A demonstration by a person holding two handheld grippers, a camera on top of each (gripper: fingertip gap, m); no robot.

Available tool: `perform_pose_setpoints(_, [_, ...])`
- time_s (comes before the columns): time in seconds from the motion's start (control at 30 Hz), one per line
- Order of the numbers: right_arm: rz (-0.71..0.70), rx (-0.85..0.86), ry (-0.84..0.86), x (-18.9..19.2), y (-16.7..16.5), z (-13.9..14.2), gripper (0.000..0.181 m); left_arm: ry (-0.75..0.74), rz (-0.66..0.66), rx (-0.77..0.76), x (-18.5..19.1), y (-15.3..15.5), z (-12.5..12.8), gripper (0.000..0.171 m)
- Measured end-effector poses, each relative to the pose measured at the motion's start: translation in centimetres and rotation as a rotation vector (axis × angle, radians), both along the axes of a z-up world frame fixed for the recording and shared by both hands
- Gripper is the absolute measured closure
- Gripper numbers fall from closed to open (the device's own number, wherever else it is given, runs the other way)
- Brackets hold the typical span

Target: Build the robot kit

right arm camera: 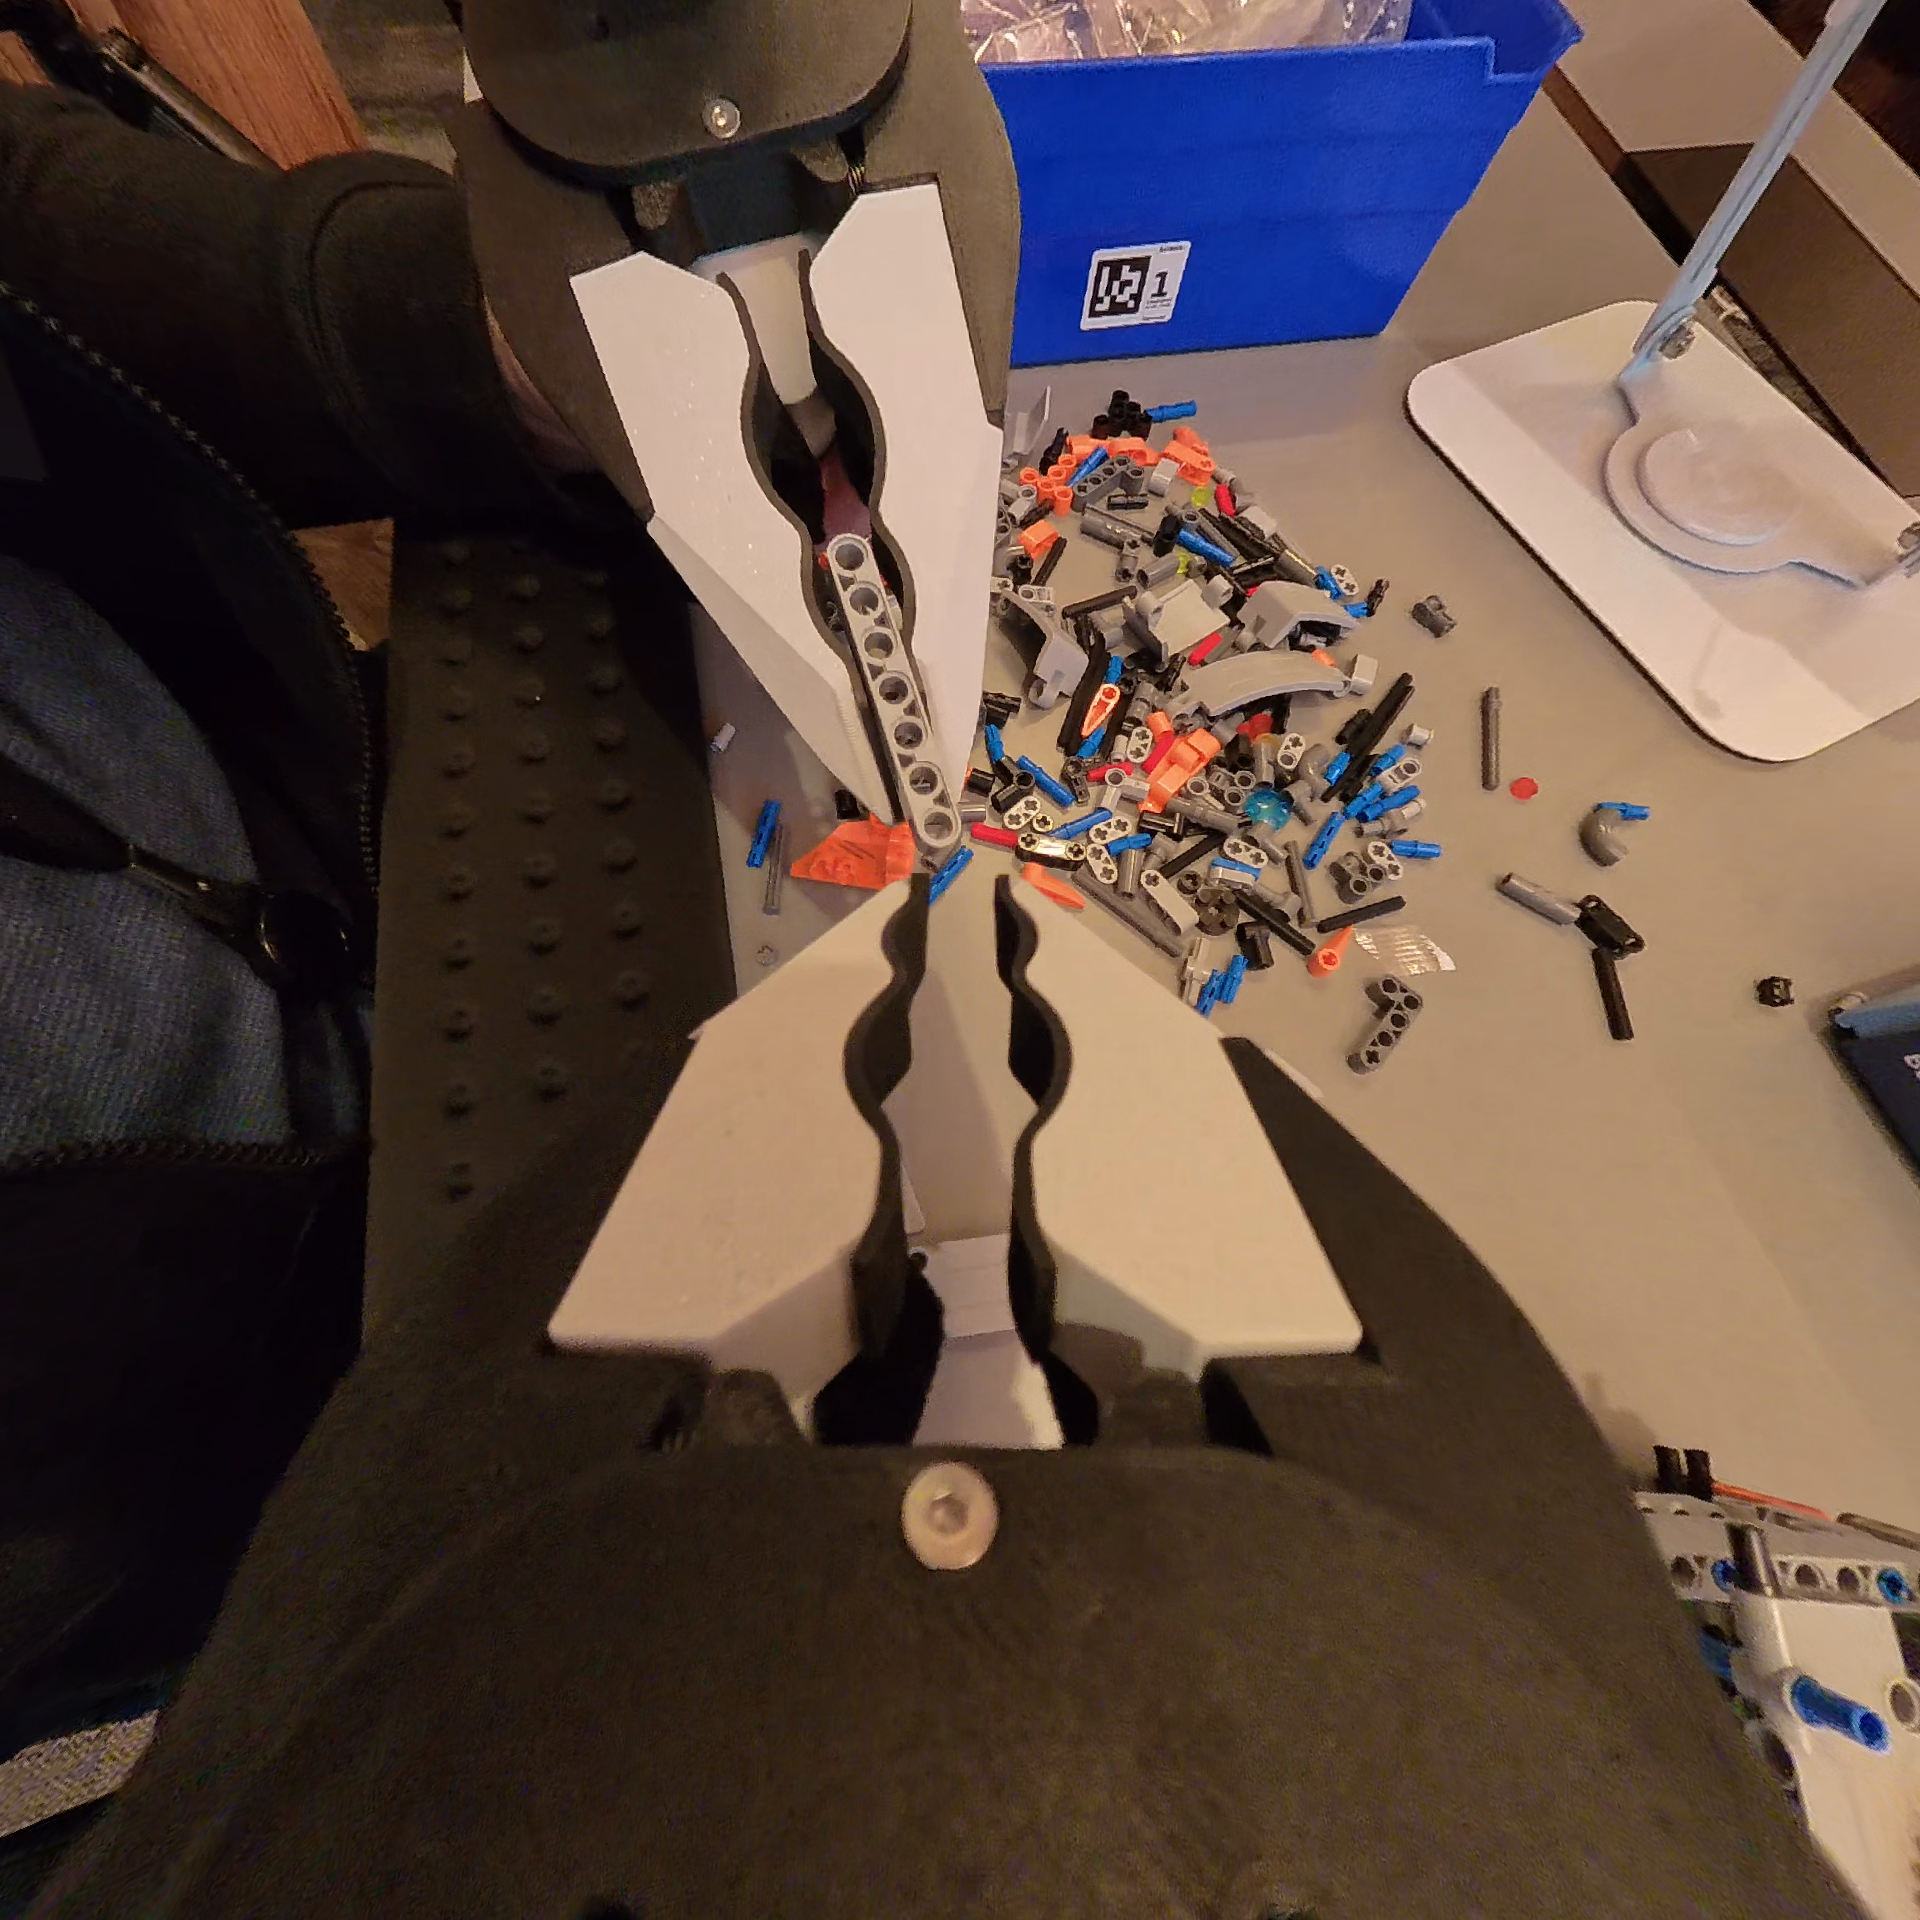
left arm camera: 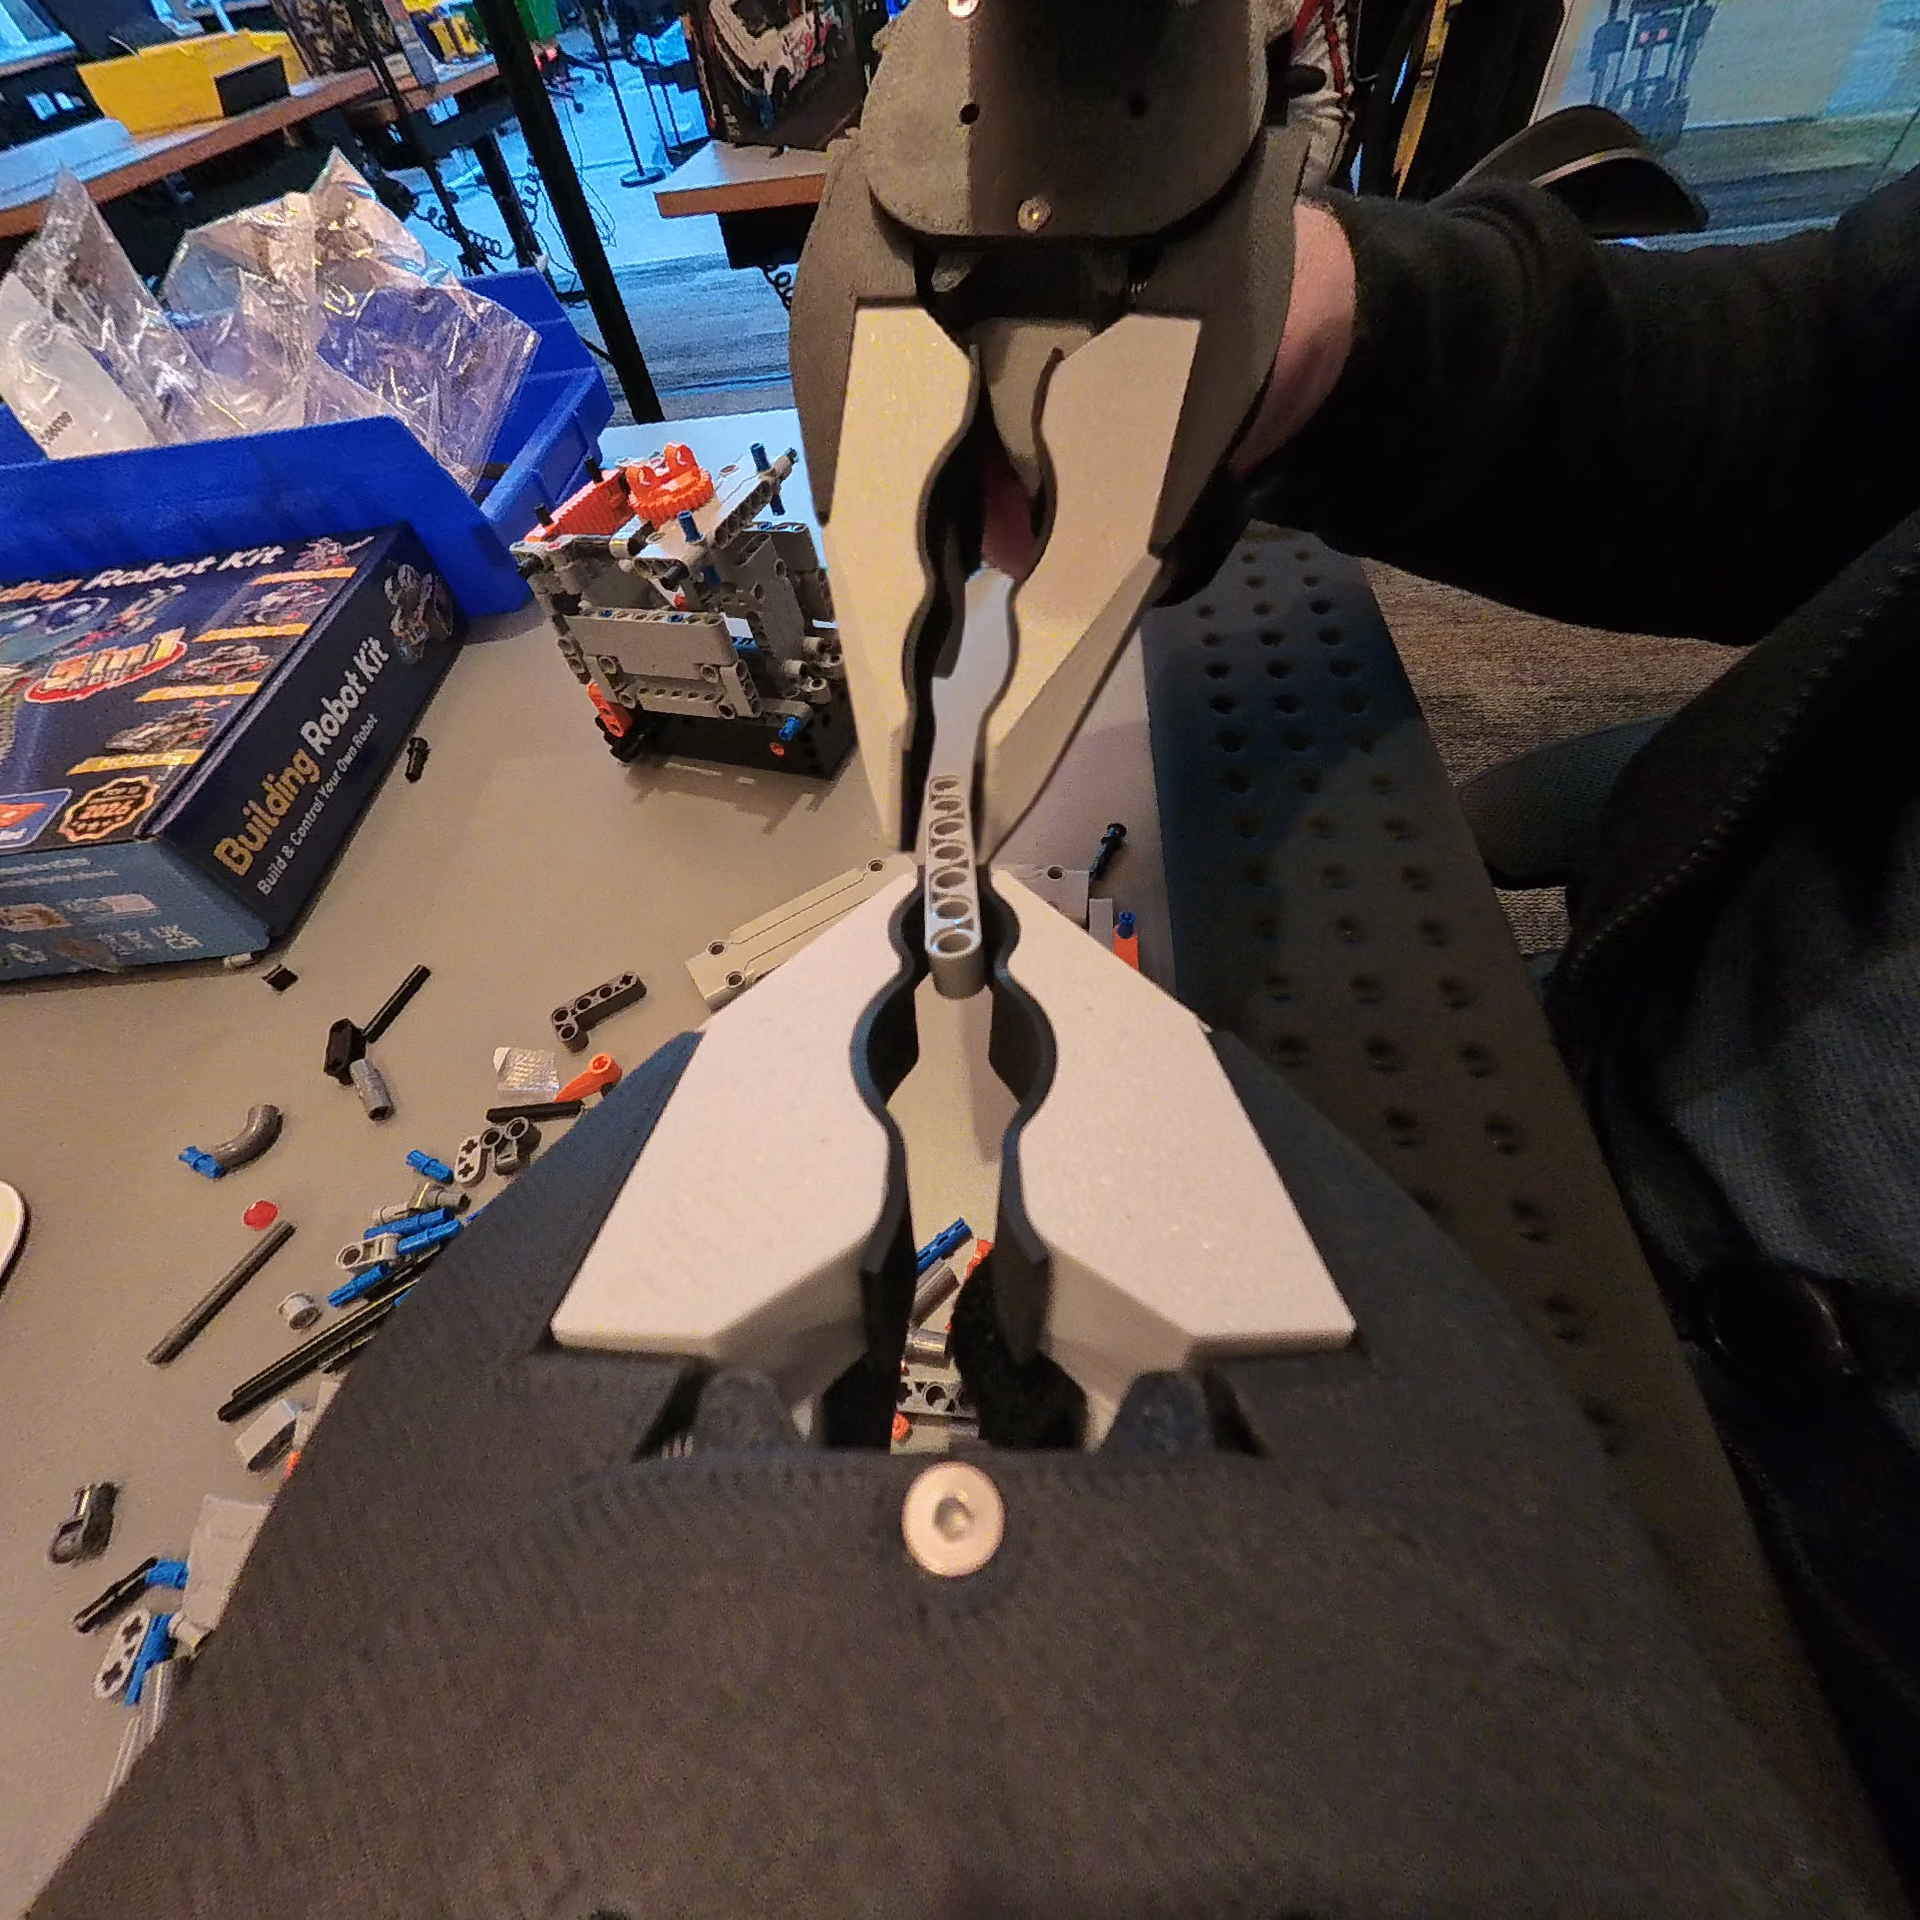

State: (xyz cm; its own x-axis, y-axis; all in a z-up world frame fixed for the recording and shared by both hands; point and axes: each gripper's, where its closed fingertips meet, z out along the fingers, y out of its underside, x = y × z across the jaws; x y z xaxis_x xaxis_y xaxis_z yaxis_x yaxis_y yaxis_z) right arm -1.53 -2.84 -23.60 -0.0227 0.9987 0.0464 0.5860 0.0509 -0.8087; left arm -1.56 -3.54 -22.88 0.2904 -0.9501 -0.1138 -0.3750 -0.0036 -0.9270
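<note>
My left gripper (left arm camera: 951, 883) is shut on a long grey beam with a row of holes (left arm camera: 948, 920) and holds it above the grey table (left arm camera: 582, 883). The beam points forward out of its fingertips. My right gripper (left arm camera: 940, 821) faces it from the other side, held by a hand in a black sleeve (left arm camera: 1558, 395). In the right wrist view my right gripper (right arm camera: 961, 883) is open by a narrow gap and empty. Its fingertips sit just at the free end of the beam (right arm camera: 883, 665), which sticks out of the left gripper (right arm camera: 925, 790).
A pile of loose black, blue, orange and grey parts (right arm camera: 1195, 675) lies on the table. A blue bin (right arm camera: 1247, 156) stands behind it, a white stand base (right arm camera: 1662, 520) to the right. A kit box (left arm camera: 208, 727), a part-built model (left arm camera: 686, 623) and a black perforated panel (left arm camera: 1351, 935) are close. My left and right fingertips are right by each other. From either gripper's tips it is about 20 cm to the part-built model (left arm camera: 686, 623).
</note>
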Motion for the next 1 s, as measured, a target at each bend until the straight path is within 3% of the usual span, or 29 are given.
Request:
perform_pose_setpoints(0.1, [0.011,0.002,0.003,-0.1,-0.2,0.0,0.18,-0.003,-0.001,0.003,0.0,0.0,0.1,0.167])
perform_pose_setpoints(0.3, [-0.017,-0.031,0.03,0.0,0.2,0.5,0.161,-0.008,-0.002,0.002,0.1,0.0,0.1,0.167])
perform_pose_setpoints(0.6, [-0.037,-0.02,0.044,0.6,0.3,0.8,0.155,-0.026,0.001,0.016,0.1,0.0,0.5,0.167])
perform_pose_setpoints(1.0, [0.014,0.002,0.09,0.1,-1.0,1.5,0.161,-0.016,-0.039,0.067,0.7,-0.8,0.6,0.167])
